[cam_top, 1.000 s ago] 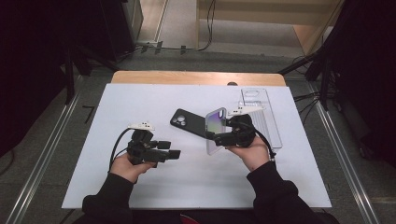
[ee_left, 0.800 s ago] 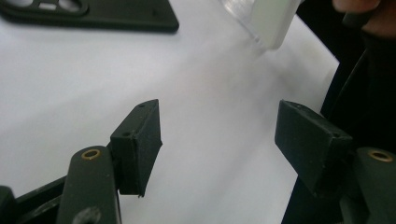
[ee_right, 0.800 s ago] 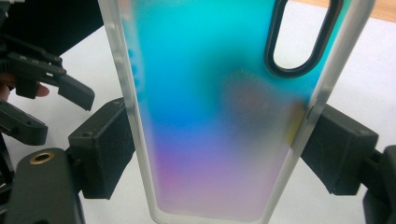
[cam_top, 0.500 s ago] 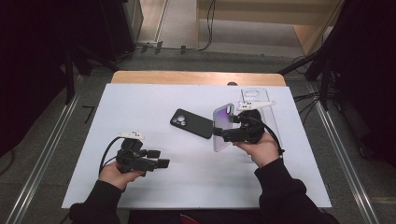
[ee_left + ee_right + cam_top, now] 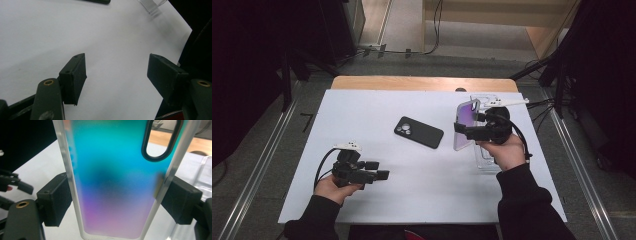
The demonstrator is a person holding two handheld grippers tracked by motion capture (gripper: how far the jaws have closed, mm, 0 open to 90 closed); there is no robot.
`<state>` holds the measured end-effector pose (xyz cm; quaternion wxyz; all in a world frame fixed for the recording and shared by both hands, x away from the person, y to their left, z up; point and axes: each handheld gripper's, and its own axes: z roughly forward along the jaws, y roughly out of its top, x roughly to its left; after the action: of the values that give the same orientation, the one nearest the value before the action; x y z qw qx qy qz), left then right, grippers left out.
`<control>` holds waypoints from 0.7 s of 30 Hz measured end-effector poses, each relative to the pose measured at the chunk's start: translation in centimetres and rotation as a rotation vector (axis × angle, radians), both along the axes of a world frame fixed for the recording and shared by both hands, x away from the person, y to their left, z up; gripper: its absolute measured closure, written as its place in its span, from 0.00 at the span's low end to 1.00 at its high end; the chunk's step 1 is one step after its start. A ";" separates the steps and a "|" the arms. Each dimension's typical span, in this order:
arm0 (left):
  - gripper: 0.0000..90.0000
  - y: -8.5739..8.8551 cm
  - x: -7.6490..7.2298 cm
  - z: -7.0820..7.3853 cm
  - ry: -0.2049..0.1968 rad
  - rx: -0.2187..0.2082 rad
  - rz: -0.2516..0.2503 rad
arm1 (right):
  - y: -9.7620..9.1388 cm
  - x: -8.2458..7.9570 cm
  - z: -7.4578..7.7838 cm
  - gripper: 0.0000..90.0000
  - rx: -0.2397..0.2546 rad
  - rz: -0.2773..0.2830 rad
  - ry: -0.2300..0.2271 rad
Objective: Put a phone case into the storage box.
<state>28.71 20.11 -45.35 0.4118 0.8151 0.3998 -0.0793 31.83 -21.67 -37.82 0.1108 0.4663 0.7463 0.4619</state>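
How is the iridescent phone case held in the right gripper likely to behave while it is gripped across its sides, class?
The phone case is a thin open shell, so it probably flexes if squeezed hard. Its smooth clear rim looks slippery against the right gripper fingers. It seems light for its size, lifted by its edges alone.

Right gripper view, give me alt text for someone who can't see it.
A phone case with a blue-to-purple iridescent back, pale translucent rim and dark oval camera cutout stands clamped by its long edges between the right gripper's two black jaws. Behind it lies the white table.
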 end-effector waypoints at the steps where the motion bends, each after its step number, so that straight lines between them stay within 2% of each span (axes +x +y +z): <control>1: 0.35 0.1 0.0 0.0 0.001 0.003 0.004 | -0.3 0.1 0.1 0.17 0.003 -0.012 -0.004; 8: 0.35 0.6 -0.3 -0.1 -0.001 0.003 0.031 | -2.4 0.9 0.6 0.17 0.014 -0.088 -0.012; 21: 0.35 1.3 -0.6 -0.3 -0.023 0.026 0.056 | -4.9 3.0 -0.1 0.17 -0.020 -0.222 -0.039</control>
<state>28.14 21.40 -45.69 0.4076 0.8098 0.4187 -0.0532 34.80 -26.59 -37.93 0.1806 0.5360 0.6922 0.4483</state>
